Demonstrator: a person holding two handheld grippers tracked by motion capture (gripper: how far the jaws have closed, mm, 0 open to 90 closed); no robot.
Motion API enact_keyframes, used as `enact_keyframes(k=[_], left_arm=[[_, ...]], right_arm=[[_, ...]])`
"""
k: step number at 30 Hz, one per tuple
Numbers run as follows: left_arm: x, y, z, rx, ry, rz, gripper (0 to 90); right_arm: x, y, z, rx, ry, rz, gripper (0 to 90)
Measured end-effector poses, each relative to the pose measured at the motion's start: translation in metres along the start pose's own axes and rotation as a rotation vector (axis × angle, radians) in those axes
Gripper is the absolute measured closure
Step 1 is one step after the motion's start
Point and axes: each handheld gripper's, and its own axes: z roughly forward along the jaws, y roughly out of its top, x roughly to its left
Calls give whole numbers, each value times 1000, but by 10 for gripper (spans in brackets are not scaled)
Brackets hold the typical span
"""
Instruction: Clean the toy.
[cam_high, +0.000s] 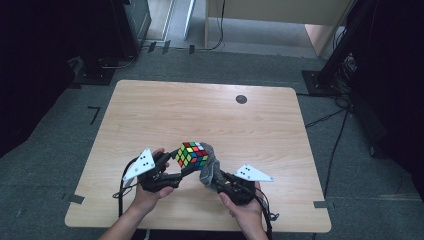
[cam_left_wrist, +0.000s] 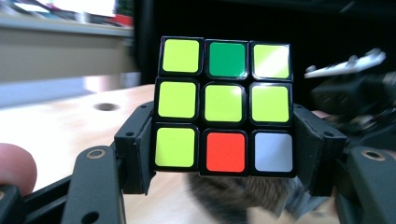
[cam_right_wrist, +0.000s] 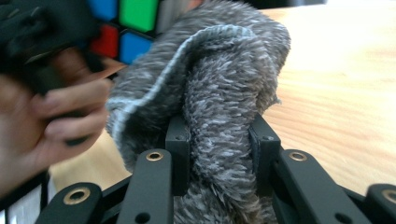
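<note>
Cube (cam_high: 192, 154) wipe, near table (cam_high: 150, 115) edge at 6 o'clock.
Your left gripper (cam_left_wrist: 224, 144) clamps the cube; your right gripper (cam_right_wrist: 219, 140) pinches the grey cloth (cam_right_wrist: 205, 88) at its 3 o'clock. Push hard and the cube may twist loose.

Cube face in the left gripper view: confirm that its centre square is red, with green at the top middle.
Not quite. In the left gripper view the centre square of the cube is yellow-green; red is the bottom middle square. Green at the top middle is right. The left gripper clamps the cube between its fingers.
</note>
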Motion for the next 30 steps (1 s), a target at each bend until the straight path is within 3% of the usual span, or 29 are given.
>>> enact_keyframes(k=[1, 2, 4, 6, 11, 16, 19, 23, 24, 26, 27, 28, 29, 30], left_arm=[[-5, 0, 2, 9, 43, 36, 344], [-8, 0, 3, 11, 57, 49, 344], [-13, -2, 6, 15, 58, 68, 343], [-17, -5, 8, 18, 53, 88, 343], [-13, -4, 7, -3, 36, 52, 344], [-17, -7, 11, 16, 43, 80, 344], [-21, -9, 14, 34, 35, 108, 344], [-20, -8, 13, 33, 36, 110, 344], [-19, -7, 12, 32, 42, 107, 343], [-15, -6, 10, 23, 43, 81, 344], [-14, -4, 9, 16, 40, 59, 344], [-13, -4, 8, 15, 38, 50, 344], [-13, -3, 8, 9, 34, 41, 344], [-13, -3, 8, 9, 33, 43, 343]], right_arm=[[-2, -2, 0, -2, -15, 64, 682], [-5, -5, 3, 12, -6, 124, 682], [-3, -11, 10, 48, 50, 170, 682], [1, -13, 13, 34, 116, 203, 684], [3, -18, 14, -23, 221, 307, 696], [6, -22, 19, 2, 276, 318, 694], [14, -23, 22, 7, 326, 284, 693], [23, -22, 21, -5, 327, 162, 693], [25, -21, 21, -2, 312, 91, 692], [30, -21, 20, 33, 205, -82, 690], [30, -20, 20, 41, 149, -110, 690], [26, -19, 19, 50, 79, -76, 689], [21, -18, 18, 51, 51, -35, 689], [13, -17, 16, 43, 33, 39, 689]])
